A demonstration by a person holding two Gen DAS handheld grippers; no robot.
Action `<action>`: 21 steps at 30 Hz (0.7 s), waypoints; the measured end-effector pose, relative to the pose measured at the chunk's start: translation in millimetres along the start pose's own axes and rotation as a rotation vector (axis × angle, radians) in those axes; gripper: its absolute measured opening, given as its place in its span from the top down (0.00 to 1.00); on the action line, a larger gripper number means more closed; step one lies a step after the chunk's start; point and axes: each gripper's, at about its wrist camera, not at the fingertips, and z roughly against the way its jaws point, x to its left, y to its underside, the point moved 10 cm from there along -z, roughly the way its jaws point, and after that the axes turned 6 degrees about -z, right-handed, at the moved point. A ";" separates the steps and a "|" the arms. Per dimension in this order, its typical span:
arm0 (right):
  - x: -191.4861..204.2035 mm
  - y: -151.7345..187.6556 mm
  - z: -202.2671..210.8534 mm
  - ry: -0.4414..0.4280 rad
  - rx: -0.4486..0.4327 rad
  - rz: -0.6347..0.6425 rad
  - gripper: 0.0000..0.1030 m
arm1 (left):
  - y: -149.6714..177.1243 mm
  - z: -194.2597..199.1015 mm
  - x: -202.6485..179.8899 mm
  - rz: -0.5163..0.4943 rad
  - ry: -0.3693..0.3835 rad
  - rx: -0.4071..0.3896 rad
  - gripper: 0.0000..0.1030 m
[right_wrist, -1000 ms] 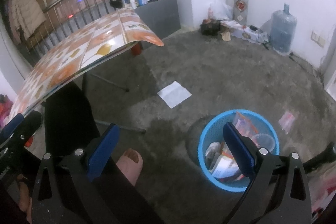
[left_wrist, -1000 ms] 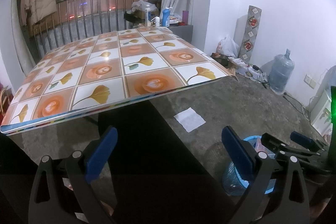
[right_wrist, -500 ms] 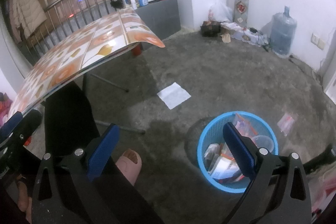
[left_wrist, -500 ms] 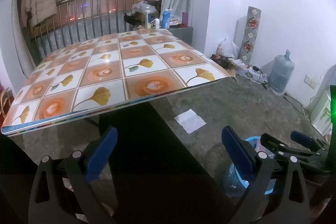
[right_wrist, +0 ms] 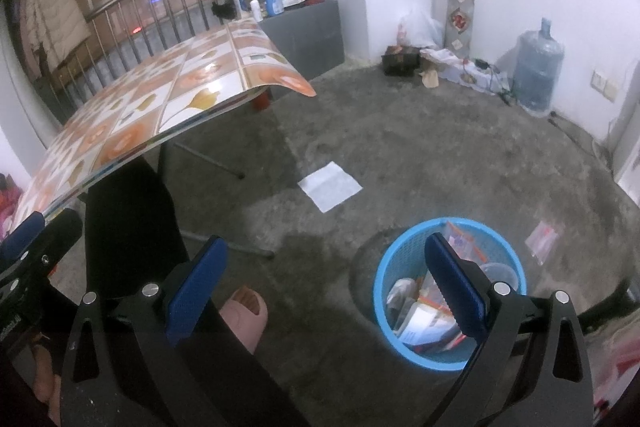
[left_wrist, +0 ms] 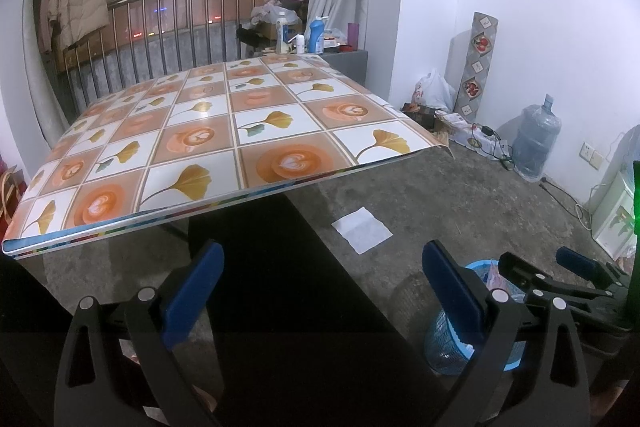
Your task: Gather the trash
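Left gripper point(left_wrist: 320, 291): jaws wide apart, holding nothing, above the floor at the table edge.
Right gripper point(right_wrist: 328, 279): jaws wide apart, holding nothing, over the basket.
Basket point(right_wrist: 394, 259): blue, on the floor, holding wrappers and a plastic cup.
Paper point(right_wrist: 330, 185): flat on the floor, between table point(left_wrist: 208, 131) and basket.
Packet point(right_wrist: 542, 235): on the floor, right of the basket.

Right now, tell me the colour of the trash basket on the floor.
Light blue basket, with a mesh wall; clearest in the right wrist view.
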 end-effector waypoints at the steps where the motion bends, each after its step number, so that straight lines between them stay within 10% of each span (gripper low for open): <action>1: -0.6 -0.3 0.0 0.000 -0.001 -0.001 0.08 | 0.2 0.3 0.1 0.001 -0.001 0.000 0.05; 21: -1.8 -1.7 0.4 0.001 -0.004 0.005 0.08 | -2.6 5.3 -6.0 -0.002 0.020 -0.017 0.05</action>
